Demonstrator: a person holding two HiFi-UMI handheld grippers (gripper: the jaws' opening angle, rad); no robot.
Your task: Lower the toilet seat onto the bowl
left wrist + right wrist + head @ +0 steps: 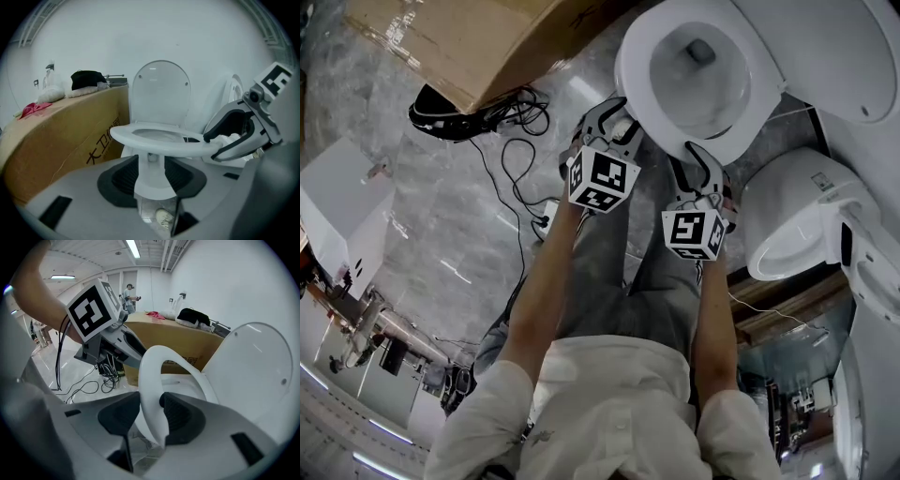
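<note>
The white toilet seat (pixel 727 141) lies flat on the bowl, and its lid (pixel 834 47) stands up behind it. My right gripper (pixel 701 159) is at the seat's front rim. In the right gripper view the seat's rim (pixel 150 380) runs between the two dark pads of the right gripper (pixel 150 416), which stand close on either side without pressing it. My left gripper (pixel 617 120) is at the bowl's front left, just below the seat (pixel 154 140). The left gripper (pixel 151 176) is open, with only the bowl's pedestal showing beyond the gap.
A large cardboard box (pixel 478 37) stands left of the toilet with a black bag (pixel 86 78) on top. Black cables (pixel 511 131) trail over the marble floor. A second toilet (pixel 797 225) stands close on the right. A person (pixel 129 294) stands far back in the hall.
</note>
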